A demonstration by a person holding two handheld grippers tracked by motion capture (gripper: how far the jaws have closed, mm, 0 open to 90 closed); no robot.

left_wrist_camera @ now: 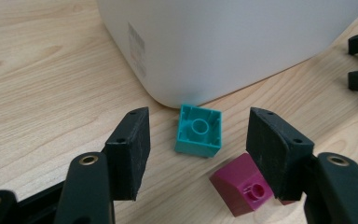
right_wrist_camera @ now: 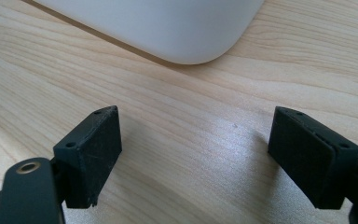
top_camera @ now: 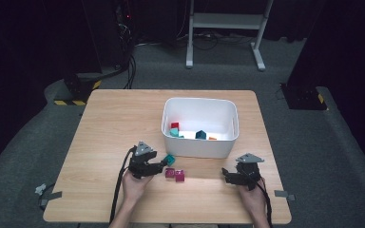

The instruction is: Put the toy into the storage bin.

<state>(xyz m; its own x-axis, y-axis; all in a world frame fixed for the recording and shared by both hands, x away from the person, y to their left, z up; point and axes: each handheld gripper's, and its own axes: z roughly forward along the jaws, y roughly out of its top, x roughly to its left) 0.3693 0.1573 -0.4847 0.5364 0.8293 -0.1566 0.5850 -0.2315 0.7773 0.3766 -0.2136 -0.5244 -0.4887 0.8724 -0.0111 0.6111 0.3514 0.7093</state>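
Left gripper [left_wrist_camera: 196, 154]: jaws wide apart, holding nothing, set either side of teal brick [left_wrist_camera: 199, 130] without touching it. Teal brick: lies hollow side up on table [top_camera: 114, 118], just beside bin [top_camera: 199, 147] near its front corner. Magenta brick [left_wrist_camera: 242, 189]: close against the gripper's right-hand jaw; contact cannot be told. 2 magenta bricks [top_camera: 175, 175] lie side by side in high view, bare wood in front of them to the table's near edge. Right gripper [right_wrist_camera: 200, 154]: jaws wide apart, empty, over bare wood near the bin's other front corner, well apart from the bricks.
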